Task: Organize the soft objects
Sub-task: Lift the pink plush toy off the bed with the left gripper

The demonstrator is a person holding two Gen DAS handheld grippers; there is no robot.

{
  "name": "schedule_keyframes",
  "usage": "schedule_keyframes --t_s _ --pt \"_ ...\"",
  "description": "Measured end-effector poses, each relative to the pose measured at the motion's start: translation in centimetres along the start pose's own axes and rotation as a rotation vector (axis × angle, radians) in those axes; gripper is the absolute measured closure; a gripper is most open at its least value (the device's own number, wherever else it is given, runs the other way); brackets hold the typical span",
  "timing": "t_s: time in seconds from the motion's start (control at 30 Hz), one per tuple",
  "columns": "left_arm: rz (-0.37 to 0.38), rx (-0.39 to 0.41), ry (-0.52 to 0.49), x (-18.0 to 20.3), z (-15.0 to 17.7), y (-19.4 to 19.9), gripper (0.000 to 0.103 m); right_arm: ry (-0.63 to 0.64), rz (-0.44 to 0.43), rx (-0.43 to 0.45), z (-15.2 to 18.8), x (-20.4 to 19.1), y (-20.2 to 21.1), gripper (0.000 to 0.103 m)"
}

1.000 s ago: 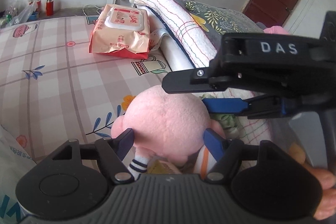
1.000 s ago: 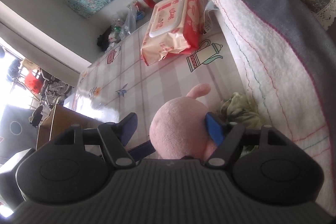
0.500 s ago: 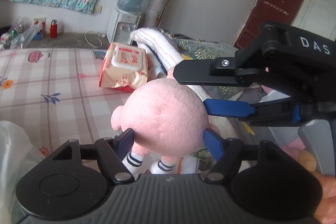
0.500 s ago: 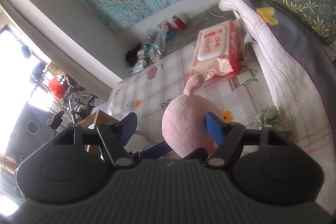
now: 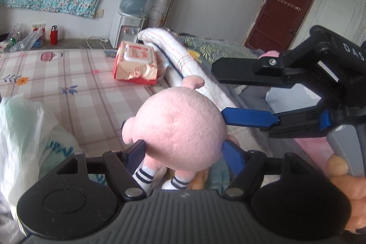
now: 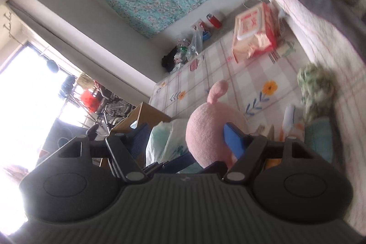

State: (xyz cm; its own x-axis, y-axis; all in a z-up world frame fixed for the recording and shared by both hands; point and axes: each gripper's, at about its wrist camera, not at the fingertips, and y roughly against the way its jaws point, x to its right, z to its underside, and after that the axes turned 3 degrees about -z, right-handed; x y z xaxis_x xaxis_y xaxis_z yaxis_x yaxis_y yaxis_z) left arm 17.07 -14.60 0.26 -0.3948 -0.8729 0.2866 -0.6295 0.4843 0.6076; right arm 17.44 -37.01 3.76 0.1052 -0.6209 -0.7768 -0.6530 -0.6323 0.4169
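Since the earlier frame, the pink plush toy (image 5: pixel 180 129) has risen clear of the bed (image 5: pixel 68 84). The left hand-held gripper (image 5: pixel 184 152) clamps it; the right hand-held gripper (image 6: pixel 184 143) presses one pad against it. Step: transport. Next: carry it to a storage spot, possibly the plastic bag (image 5: pixel 20 125).

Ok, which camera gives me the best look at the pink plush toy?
The left wrist view: the pink plush toy fills the centre, showing its round body, ear and striped socks. The right wrist view shows only one side of it, partly behind a blue finger.
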Motion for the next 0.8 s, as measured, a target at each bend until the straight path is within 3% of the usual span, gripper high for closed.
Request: schedule_keyframes --t_s 0.27,0.6,0.8 --pt "-0.041 -0.045 -0.06 -0.2 3.2 -0.1 0.026 -0.163 -0.015 -0.018 3.2 4.1 -0.3 0.031" --pt "-0.045 -0.049 -0.052 -0.9 5.1 2.2 0.025 -0.211 -0.057 -0.032 5.1 5.1 -0.7 0.031" --pt "-0.035 -0.101 -0.04 -1.8 6.9 2.9 0.024 -0.25 -0.086 -0.042 6.7 5.9 -0.2 0.031"
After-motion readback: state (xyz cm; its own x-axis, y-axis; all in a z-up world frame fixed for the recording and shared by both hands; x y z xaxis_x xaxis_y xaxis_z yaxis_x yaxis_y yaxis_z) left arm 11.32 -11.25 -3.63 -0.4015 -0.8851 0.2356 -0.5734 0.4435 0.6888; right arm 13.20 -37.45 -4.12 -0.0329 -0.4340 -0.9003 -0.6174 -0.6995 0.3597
